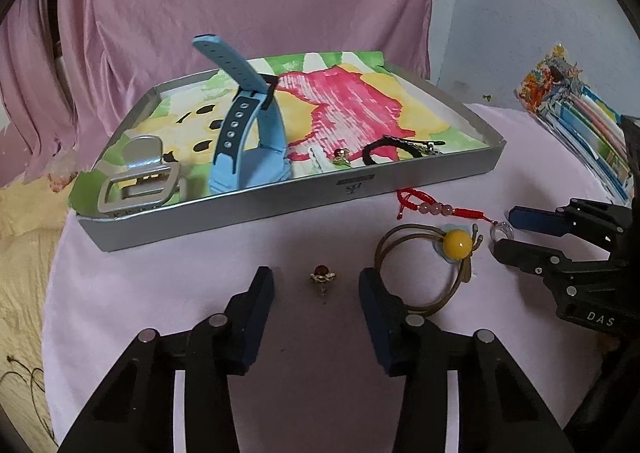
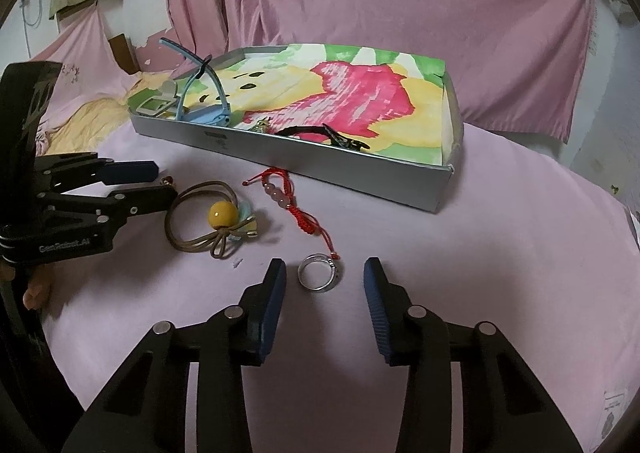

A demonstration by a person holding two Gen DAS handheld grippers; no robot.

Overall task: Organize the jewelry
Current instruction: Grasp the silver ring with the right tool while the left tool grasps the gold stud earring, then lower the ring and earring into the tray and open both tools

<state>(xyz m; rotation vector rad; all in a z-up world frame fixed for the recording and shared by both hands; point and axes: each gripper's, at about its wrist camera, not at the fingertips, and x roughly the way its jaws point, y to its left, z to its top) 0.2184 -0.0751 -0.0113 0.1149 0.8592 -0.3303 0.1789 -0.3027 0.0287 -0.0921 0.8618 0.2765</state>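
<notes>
Pink-clothed table (image 1: 160, 293) | tray (image 1: 280, 201) ahead holds watch (image 1: 256, 133), clip (image 1: 140, 181) | earring (image 1: 322, 276) between my open left claw (image 1: 316, 285) | ring (image 2: 319, 276) between my open right claw (image 2: 325, 279) | hair tie (image 1: 424, 265), red bracelet (image 1: 436, 209) also left.

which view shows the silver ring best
The right wrist view: the small silver metal ring lies flat on the pink cloth, its whole hoop visible between the open right claw's fingers. In the left wrist view it is only a small glint at that claw's tips.

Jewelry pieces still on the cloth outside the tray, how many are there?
4. An earring lies between the left tool's fingers, a ring between the right tool's, and a hair tie and red bracelet lie in between. None look hidden.
</notes>
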